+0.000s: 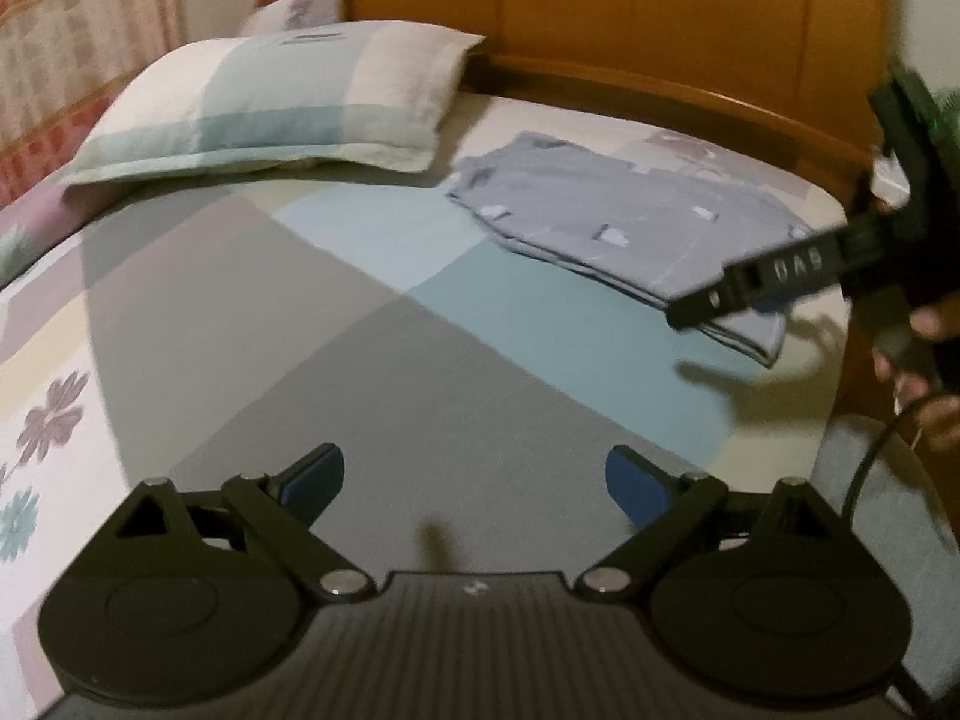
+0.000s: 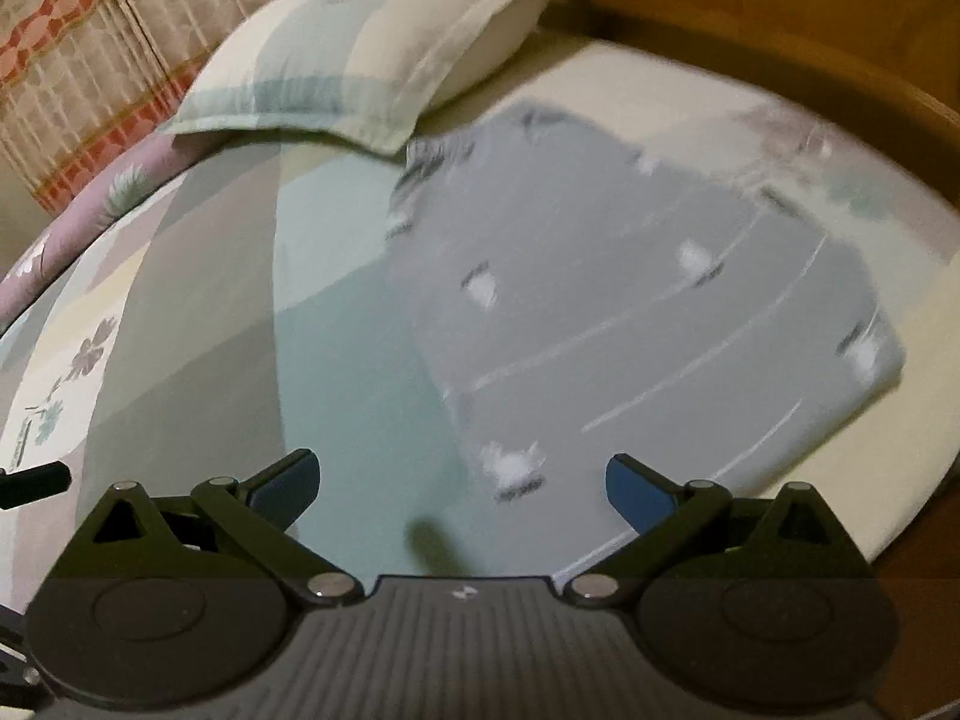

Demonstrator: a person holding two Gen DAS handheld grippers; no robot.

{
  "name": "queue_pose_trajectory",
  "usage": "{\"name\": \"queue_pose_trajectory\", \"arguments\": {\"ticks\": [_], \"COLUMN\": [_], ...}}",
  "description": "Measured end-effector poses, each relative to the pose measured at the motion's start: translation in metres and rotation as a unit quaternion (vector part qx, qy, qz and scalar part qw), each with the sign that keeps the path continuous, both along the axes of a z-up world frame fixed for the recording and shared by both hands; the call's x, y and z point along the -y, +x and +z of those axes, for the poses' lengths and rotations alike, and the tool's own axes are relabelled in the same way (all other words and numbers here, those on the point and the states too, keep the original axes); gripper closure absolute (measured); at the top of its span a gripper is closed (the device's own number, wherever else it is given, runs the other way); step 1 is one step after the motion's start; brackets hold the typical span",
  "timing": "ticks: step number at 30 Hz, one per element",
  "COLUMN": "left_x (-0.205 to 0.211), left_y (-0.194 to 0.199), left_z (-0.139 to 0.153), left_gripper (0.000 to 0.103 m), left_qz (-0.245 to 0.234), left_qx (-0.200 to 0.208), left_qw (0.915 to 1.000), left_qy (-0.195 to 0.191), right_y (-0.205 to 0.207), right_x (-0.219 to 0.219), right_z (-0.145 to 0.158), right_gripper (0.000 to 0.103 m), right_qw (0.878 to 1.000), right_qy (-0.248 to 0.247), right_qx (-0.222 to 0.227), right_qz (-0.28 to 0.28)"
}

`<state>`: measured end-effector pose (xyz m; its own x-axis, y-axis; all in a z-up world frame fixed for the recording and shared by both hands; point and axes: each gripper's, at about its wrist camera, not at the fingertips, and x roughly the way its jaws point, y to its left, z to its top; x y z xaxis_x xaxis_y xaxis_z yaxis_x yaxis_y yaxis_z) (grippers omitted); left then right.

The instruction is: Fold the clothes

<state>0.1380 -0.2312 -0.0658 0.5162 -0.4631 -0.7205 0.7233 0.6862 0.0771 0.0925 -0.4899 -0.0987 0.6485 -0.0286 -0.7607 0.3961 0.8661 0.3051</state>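
Observation:
A grey-blue garment with small white marks lies folded into a flat rectangle (image 1: 624, 228) on the bed, near the headboard side. In the right wrist view the same folded garment (image 2: 648, 312) fills the middle, blurred by motion. My left gripper (image 1: 474, 486) is open over bare sheet, well short of the garment, with nothing between its blue pads. My right gripper (image 2: 462, 492) is open too, hovering above the garment's near corner and holding nothing. From the left wrist view the right gripper (image 1: 696, 306) reaches in from the right over the garment's near edge, held by a hand (image 1: 936, 360).
A checked pillow (image 1: 282, 102) lies at the head of the bed, with a second pillow (image 1: 300, 0) behind it. The wooden headboard (image 1: 630, 18) runs along the far side. A patterned curtain (image 2: 90, 60) hangs at the left. The patchwork sheet (image 1: 336, 312) spreads broad and flat.

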Motion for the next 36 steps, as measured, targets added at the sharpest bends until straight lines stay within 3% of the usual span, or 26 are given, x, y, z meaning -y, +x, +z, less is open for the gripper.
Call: {"name": "queue_pose_trajectory", "arguments": {"ticks": [5,13,19,25,32,36], "left_x": [-0.017,-0.015,-0.011,-0.008,-0.006,-0.008], "left_y": [-0.005,-0.014,-0.024,-0.038,-0.063,-0.072], "left_z": [0.010,0.031,0.040,0.044,0.052,0.055], "left_gripper": [0.009,0.009,0.009,0.003,0.003,0.003], "left_qz": [0.023,0.000,-0.007,-0.007,-0.025,-0.017], "left_qx": [0.010,0.016,0.012,0.007,0.026,0.015], "left_qw": [0.9996,0.9994,0.9988,0.9989,0.9984,0.9983], "left_qy": [-0.014,-0.031,-0.047,-0.046,-0.043,-0.053], "right_y": [-0.013,-0.045,-0.078,-0.098,-0.117,-0.126], "right_x": [-0.011,-0.032,-0.052,-0.061,-0.072,-0.079], "right_z": [0.010,0.041,0.066,0.073,0.079,0.084], "right_gripper": [0.000,0.000,0.000,0.000,0.000,0.000], "right_qw": [1.000,0.998,0.996,0.995,0.994,0.993], "right_qy": [0.001,-0.054,-0.082,-0.089,-0.098,-0.108], "right_qx": [0.003,-0.027,-0.021,-0.022,-0.021,-0.013], "right_qz": [0.000,-0.017,-0.025,-0.037,-0.040,-0.037]}}
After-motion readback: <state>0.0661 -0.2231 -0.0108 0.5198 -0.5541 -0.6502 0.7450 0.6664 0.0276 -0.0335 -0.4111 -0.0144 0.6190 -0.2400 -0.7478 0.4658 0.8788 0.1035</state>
